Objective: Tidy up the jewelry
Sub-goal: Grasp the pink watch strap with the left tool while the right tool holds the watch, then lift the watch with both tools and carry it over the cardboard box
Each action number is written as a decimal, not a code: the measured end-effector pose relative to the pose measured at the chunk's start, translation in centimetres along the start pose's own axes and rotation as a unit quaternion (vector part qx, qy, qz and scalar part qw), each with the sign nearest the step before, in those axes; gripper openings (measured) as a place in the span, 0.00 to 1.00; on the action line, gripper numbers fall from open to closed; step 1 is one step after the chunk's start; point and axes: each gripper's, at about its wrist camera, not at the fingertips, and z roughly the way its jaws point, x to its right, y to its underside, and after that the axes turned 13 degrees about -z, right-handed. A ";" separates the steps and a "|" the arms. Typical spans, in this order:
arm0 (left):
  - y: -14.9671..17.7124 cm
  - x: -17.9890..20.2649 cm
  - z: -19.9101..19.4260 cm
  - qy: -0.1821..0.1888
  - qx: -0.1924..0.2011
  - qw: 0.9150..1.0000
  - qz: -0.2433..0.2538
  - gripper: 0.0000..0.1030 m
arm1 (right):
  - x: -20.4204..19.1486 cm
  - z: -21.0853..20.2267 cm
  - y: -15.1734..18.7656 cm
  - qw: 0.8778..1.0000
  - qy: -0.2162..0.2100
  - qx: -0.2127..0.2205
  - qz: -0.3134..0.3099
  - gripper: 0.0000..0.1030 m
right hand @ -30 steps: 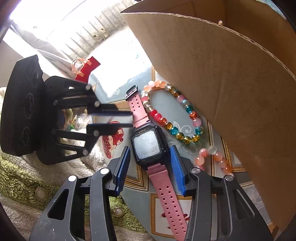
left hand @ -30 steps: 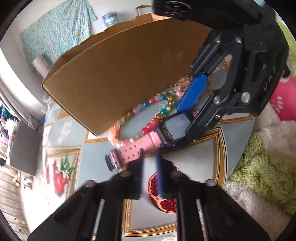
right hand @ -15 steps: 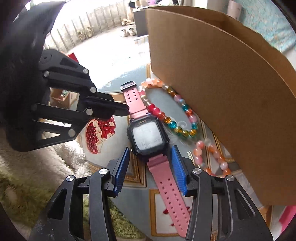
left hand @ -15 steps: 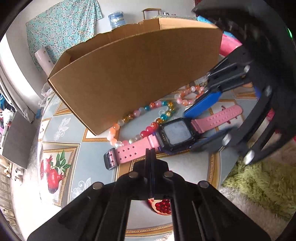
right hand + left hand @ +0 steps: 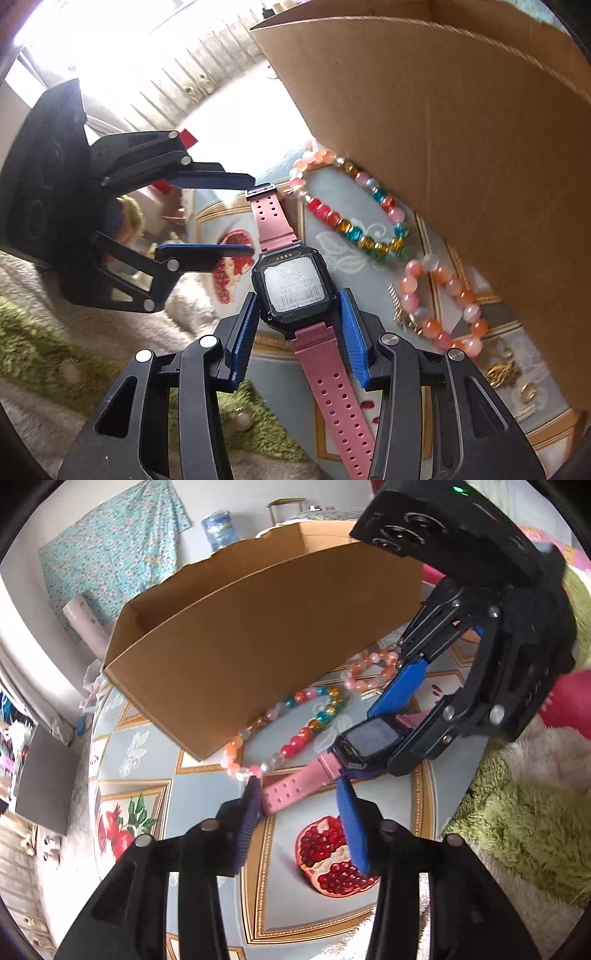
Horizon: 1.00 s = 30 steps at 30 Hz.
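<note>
A pink-strapped watch (image 5: pixel 295 291) with a black square case lies face-down on the patterned table (image 5: pixel 314 897). My right gripper (image 5: pixel 299 321) is shut on the watch case; it also shows in the left wrist view (image 5: pixel 388 734). My left gripper (image 5: pixel 299 805) is open with the free strap end (image 5: pixel 291 790) between its fingers, and it shows in the right wrist view (image 5: pixel 240 214). A multicoloured bead bracelet (image 5: pixel 354 210) and an orange-pink bead bracelet (image 5: pixel 443 302) lie beside the cardboard box (image 5: pixel 258 627).
The open cardboard box (image 5: pixel 461 129) stands close behind the bracelets. Small gold pieces (image 5: pixel 506 373) lie near the box wall. A green shaggy rug (image 5: pixel 524 830) and pale fleece surround the table edge.
My left gripper has opened from shut and now straddles the strap end. My right gripper has closed onto the watch case.
</note>
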 end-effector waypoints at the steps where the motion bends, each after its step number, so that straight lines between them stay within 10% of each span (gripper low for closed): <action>1: -0.1 0.1 0.1 0.002 -0.003 1.000 0.005 0.41 | 0.2 -0.1 0.3 1.000 -0.012 0.002 0.005 0.40; 15: -0.4 3.4 2.0 -0.029 -0.027 0.997 0.067 0.41 | 2.9 -0.4 -0.1 0.994 -0.104 0.017 -0.005 0.40; 18: -0.6 3.9 2.1 -0.037 -0.032 0.997 0.057 0.22 | 3.3 -0.5 0.3 0.995 -0.099 0.026 -0.006 0.40; 30: -1.2 2.5 3.0 -0.037 -0.038 0.998 0.026 0.10 | -1.1 -0.4 2.7 0.995 0.092 0.030 -0.022 0.31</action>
